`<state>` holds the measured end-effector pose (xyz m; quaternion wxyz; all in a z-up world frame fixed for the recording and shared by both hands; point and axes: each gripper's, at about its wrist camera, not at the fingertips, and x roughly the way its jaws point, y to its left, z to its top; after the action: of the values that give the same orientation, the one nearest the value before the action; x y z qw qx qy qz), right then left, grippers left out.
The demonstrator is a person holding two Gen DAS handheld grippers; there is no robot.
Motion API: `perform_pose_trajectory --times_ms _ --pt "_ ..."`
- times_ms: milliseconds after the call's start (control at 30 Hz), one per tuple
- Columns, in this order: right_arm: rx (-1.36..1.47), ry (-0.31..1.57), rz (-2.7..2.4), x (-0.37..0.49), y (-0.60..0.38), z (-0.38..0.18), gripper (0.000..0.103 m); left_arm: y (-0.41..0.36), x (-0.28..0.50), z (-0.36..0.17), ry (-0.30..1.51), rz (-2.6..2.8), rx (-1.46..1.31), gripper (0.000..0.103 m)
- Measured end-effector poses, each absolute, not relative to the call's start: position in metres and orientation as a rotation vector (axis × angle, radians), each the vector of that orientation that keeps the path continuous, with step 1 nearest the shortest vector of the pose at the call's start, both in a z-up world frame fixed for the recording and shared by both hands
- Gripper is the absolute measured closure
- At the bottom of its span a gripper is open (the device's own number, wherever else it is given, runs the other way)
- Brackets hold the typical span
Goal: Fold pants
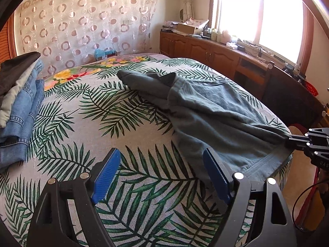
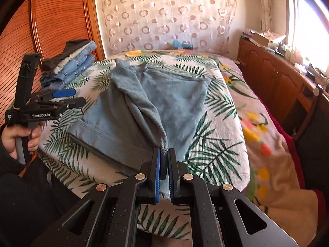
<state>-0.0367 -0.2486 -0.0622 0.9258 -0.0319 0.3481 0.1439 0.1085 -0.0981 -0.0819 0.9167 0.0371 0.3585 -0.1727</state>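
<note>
Blue-padded right hand-held gripper [image 2: 164, 154] pinches grey-blue pants [image 2: 164, 103].

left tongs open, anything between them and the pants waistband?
Nothing visible. The left tongs are open over bare leaf-print bedspread, with the right-hand finger at the edge of the grey-blue pants. The folded jeans stack lies well off to the left. The right tongs already pinch a pants corner.
</note>
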Motion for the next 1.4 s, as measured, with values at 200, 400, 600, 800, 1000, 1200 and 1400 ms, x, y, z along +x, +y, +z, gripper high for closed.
perform_pose_trajectory --times_ms 200,400,600,800,1000,1200,1400 --pt "-0.063 0.737 0.290 -0.031 -0.249 -0.069 0.096 -0.095 0.111 -0.084 0.737 -0.342 0.071 0.020" --pt "-0.052 0.735 0.301 -0.032 -0.251 -0.067 0.096 -0.087 0.112 -0.080 0.704 -0.328 0.049 0.020" --pt "-0.045 0.692 0.248 -0.033 -0.256 -0.058 0.081 -0.081 0.108 -0.080 0.651 -0.301 0.028 0.020" --pt "-0.035 0.641 0.253 -0.014 -0.248 -0.044 0.070 -0.075 0.102 -0.077 0.606 -0.285 0.008 0.020" --pt "-0.052 0.627 0.356 0.020 -0.216 -0.041 0.070 -0.073 0.101 -0.077 0.589 -0.278 0.008 0.020" --pt "-0.087 0.633 0.439 0.049 -0.191 -0.039 0.070 -0.074 0.097 -0.076 0.569 -0.282 0.013 0.020" --pt "-0.122 0.665 0.483 0.081 -0.179 -0.041 0.070 -0.069 0.098 -0.076 0.566 -0.274 -0.013 0.020"
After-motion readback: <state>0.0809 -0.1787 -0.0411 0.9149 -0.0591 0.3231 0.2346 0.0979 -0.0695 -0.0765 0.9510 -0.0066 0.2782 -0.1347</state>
